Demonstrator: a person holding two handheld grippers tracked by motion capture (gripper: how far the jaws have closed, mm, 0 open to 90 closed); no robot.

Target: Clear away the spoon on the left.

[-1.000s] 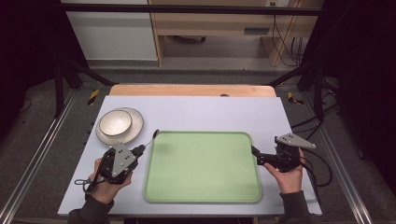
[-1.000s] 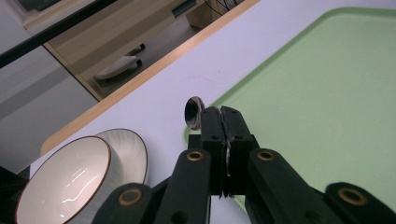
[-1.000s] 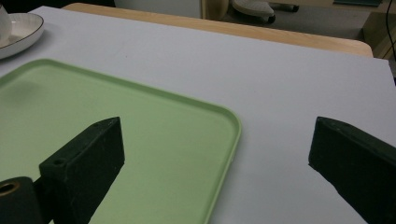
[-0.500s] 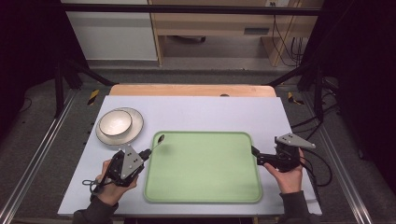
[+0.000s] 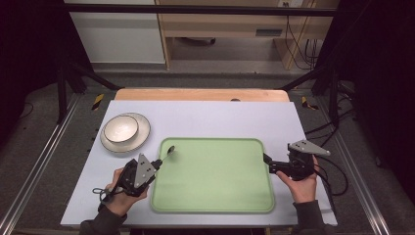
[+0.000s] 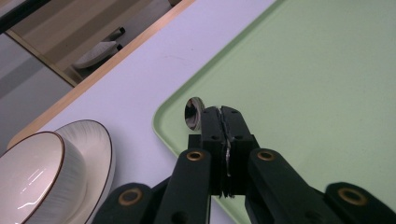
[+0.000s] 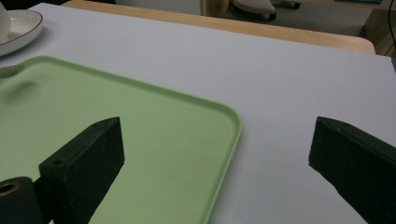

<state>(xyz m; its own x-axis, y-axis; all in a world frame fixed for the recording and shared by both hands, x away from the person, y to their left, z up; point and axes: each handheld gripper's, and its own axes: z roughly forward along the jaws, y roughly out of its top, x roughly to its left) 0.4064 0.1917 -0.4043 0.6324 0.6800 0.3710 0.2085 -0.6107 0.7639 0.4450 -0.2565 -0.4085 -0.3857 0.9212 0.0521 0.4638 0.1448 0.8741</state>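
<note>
White bowl [image 5: 120, 129] and plate [image 5: 139, 138] are seen at the counter's [image 5: 215, 115] left. A metal spoon [image 5: 169, 151] is clamped in the left hand-held gripper [image 5: 157, 162] over the green tray's [image 5: 215, 208] corner. Right hand-held gripper [image 5: 267, 163] is held wide apart, empty, beside the tray's right edge.

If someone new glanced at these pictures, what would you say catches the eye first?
Probably the large green tray in the middle of the table, and the left gripper at its near-left corner, shut on a small metal spoon held over the tray's edge. Next, the pale bowl on its plate at the left.
</note>
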